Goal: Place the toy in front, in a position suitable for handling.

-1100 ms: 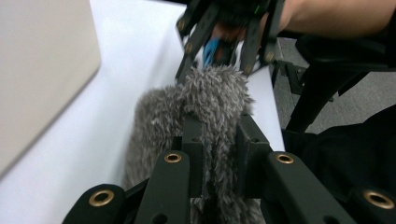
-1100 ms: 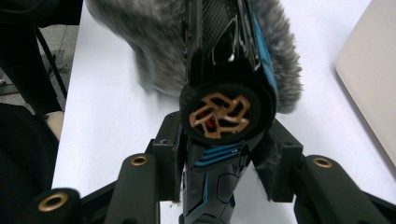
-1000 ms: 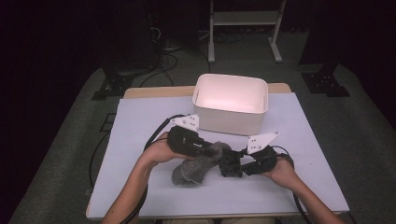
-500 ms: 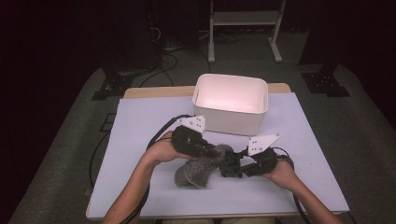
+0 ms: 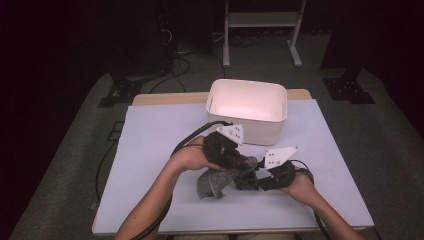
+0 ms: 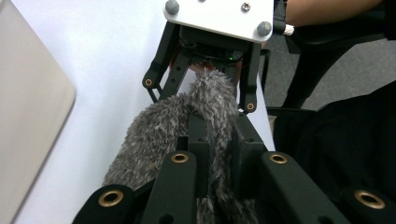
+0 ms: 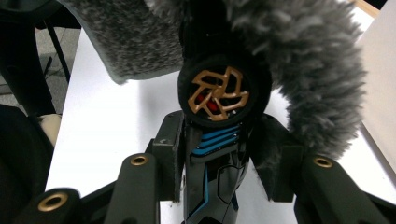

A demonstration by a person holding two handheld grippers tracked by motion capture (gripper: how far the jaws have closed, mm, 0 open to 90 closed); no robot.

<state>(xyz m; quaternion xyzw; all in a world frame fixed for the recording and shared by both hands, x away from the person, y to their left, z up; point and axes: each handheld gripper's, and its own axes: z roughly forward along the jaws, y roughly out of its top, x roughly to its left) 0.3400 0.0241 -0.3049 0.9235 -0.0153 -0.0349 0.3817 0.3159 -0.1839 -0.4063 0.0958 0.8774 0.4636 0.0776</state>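
a person sits at a white counter [image 5: 150, 150] with a claw in each hand. the left claw [image 5: 239, 161] is pressed together on a grey fuzzy cover [image 5: 212, 182], pinching a fold of the fur; in the left gripper view the fur [image 6: 187, 126] runs between the two black jaws and stretches on toward the other claw. the right claw [image 5: 252, 181] is pinching a dark gadget with blue stripes and a round end holding a gold, fan-shaped grille [image 7: 217, 93]; its jaws sit against both sides of the body. the grey fur drapes over and around that round end. both things hang just above the counter, near the person's edge, between the two hands. a white bin [image 5: 247, 107] stands just behind them, toward the far side, and looks empty.

the step in hand seems to be working the fuzzy cover along the gadget, either onto it or off it; which way cannot be told. the next move likely calls for the right claw to hold the gadget steady while the left draws the fur along its length without losing the pinch.
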